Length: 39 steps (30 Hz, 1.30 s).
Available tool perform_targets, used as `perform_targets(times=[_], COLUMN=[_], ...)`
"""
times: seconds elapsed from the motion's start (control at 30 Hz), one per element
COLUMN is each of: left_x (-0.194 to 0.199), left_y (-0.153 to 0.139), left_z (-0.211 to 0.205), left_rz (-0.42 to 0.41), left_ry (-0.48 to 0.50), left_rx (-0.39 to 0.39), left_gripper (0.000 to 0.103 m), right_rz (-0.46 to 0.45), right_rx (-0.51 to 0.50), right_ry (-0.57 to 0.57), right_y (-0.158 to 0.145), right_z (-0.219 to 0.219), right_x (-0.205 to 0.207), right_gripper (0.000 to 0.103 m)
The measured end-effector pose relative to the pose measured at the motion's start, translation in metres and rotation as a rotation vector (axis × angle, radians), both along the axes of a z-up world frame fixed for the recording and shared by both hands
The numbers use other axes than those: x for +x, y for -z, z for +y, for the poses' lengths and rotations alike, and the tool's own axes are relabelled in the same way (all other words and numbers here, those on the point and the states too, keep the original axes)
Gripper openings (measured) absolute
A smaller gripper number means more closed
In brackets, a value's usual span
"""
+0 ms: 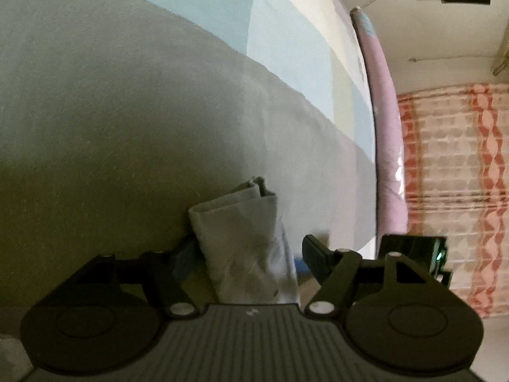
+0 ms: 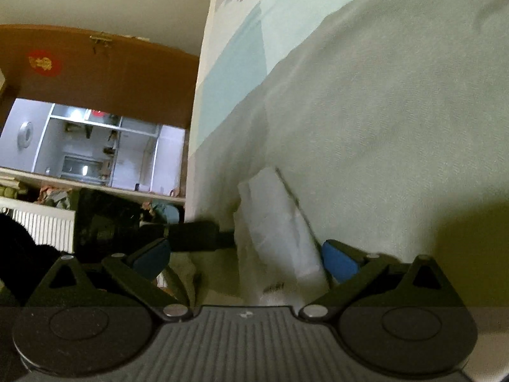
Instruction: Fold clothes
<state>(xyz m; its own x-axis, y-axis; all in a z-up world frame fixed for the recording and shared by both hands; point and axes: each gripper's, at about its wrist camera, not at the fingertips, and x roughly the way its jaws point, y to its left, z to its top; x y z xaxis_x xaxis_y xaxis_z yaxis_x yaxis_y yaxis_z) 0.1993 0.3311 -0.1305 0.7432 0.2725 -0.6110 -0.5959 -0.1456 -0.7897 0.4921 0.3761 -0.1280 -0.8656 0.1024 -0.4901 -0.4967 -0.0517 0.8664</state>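
Evidently both grippers stood wide open over the grey garment (image 1: 127,111), which lay spread on the patchwork bedcover (image 1: 286,31). A bunched corner of the garment (image 1: 245,232) rose between the fingers of your left gripper (image 1: 245,254), and the jaws had not closed on it. Your right gripper (image 2: 245,258) showed the same: a pale fold of cloth (image 2: 276,232) standing between blue pads (image 2: 340,261) set well apart, not pinched. Whether these corners were about to be taken or had just been let go, the frames did not settle.

Judgement: if you were taking hold, you needed each fold deep between the pads, all layers caught, both sides matched. If you were letting go, you needed to draw straight back so the fold was not dragged. The pink pillow (image 1: 385,127) lay at the bed's edge, clear of the work.
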Motion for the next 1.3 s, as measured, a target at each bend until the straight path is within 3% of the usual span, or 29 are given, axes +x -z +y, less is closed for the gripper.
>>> perform_targets(times=[0.07, 0.17, 0.27, 0.37, 0.4, 0.43, 0.47, 0.57, 0.73, 0.87, 1.1, 1.3], left_x=[0.0, -0.001, -0.002, -0.002, -0.002, -0.002, -0.002, 0.006, 0.022, 0.064, 0.142, 0.164], left_y=[0.003, 0.007, 0.011, 0.024, 0.027, 0.029, 0.028, 0.012, -0.015, -0.031, -0.04, -0.043], left_z=[0.001, -0.002, -0.005, 0.0, 0.002, 0.004, 0.004, 0.014, 0.035, 0.072, 0.12, 0.129], left_rz=[-0.016, -0.033, -0.049, -0.054, -0.062, -0.064, -0.054, -0.035, -0.017, -0.027, -0.005, 0.084], left_ry=[0.0, 0.013, 0.025, 0.009, 0.001, -0.004, 0.0, 0.04, 0.133, 0.26, 0.465, 0.563], left_rx=[0.001, -0.001, -0.004, -0.033, -0.051, -0.061, -0.056, -0.007, 0.091, 0.177, 0.289, 0.335], left_gripper=[0.069, 0.065, 0.043, 0.014, 0.007, 0.004, 0.003, 0.002, 0.001, 0.001, 0.001, 0.001], right_rz=[-0.007, 0.002, 0.002, -0.036, -0.065, -0.096, -0.127, -0.216, -0.365, -0.477, -0.682, -0.787], right_rx=[0.002, -0.007, 0.002, 0.0, -0.016, -0.034, -0.051, 0.009, 0.117, 0.151, 0.148, 0.157], right_ry=[-0.042, -0.014, 0.022, 0.051, 0.074, 0.099, 0.124, 0.123, 0.23, 0.323, 0.458, 0.56], right_y=[-0.001, 0.0, -0.003, -0.003, 0.0, 0.003, 0.006, -0.013, -0.06, -0.087, -0.1, -0.105], right_z=[-0.006, 0.0, -0.002, -0.015, -0.019, -0.022, -0.026, -0.032, -0.036, -0.037, -0.052, -0.057], right_x=[-0.002, 0.0, 0.004, 0.014, 0.018, 0.021, 0.024, 0.014, 0.024, 0.044, 0.099, 0.133], right_gripper=[0.1, 0.096, 0.092, 0.06, 0.037, 0.005, 0.001, 0.003, 0.003, 0.003, 0.004, 0.005])
